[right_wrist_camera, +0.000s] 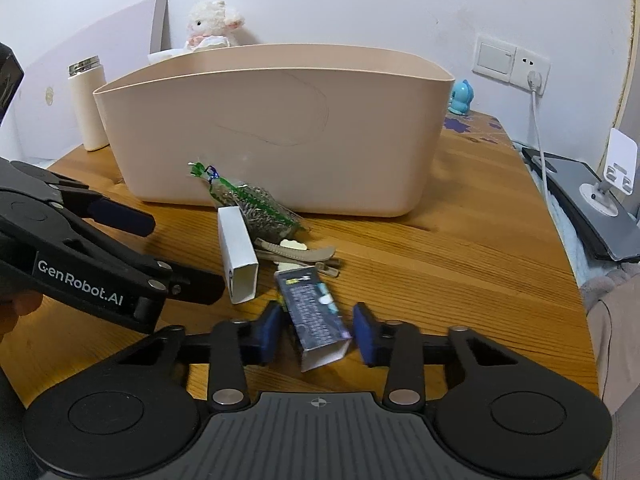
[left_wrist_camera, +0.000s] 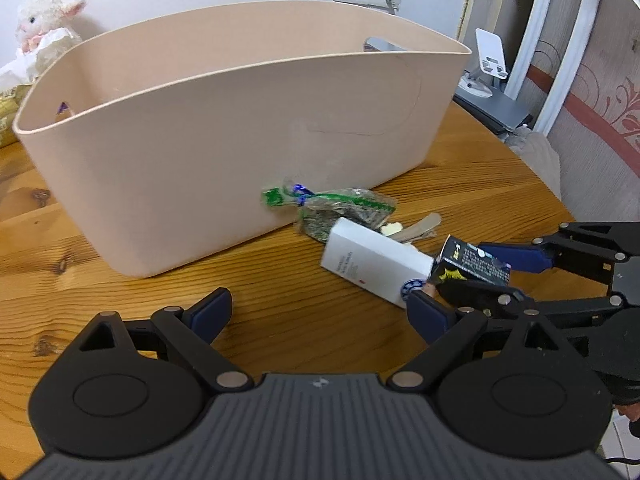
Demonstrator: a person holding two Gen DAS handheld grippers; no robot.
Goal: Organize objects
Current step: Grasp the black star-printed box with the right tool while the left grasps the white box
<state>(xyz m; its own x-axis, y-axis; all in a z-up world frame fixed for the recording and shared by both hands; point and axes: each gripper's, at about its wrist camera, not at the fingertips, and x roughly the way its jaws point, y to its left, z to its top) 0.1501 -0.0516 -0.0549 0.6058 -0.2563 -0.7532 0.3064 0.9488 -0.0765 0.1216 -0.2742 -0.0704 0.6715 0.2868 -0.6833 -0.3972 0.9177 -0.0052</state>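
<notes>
Wooden table (right_wrist_camera: 460, 248) with a large beige plastic bin (right_wrist_camera: 272, 128) standing toward the wall. A small pile of loose items lies on the wood just in front of the bin's near wall.

Right gripper (right_wrist_camera: 316, 330) — fingers apart, straddling a small dark printed box (right_wrist_camera: 316, 316) that lies on the table with one open end toward the camera. Blue pads sit close on either side; the left pad looks to touch the box, the right one shows a gap. No firm clamp visible.

Left gripper (left_wrist_camera: 320, 312) — fingers spread wide, nothing between them, hovering low over bare wood beside the pile. Its right fingertip sits near the end of a white box (left_wrist_camera: 376, 266).

The pile: white box lying flat, touching the dark box at one end; behind it a clear bag of dark dried material (right_wrist_camera: 256, 208) tied with a blue twist, leaning against the bin; beige hair clips (right_wrist_camera: 304, 254) between bag and dark box.

Background: plush lamb (right_wrist_camera: 214, 26), cream flask (right_wrist_camera: 88, 108), wall socket (right_wrist_camera: 512, 62), phone stand (right_wrist_camera: 616, 176).
</notes>
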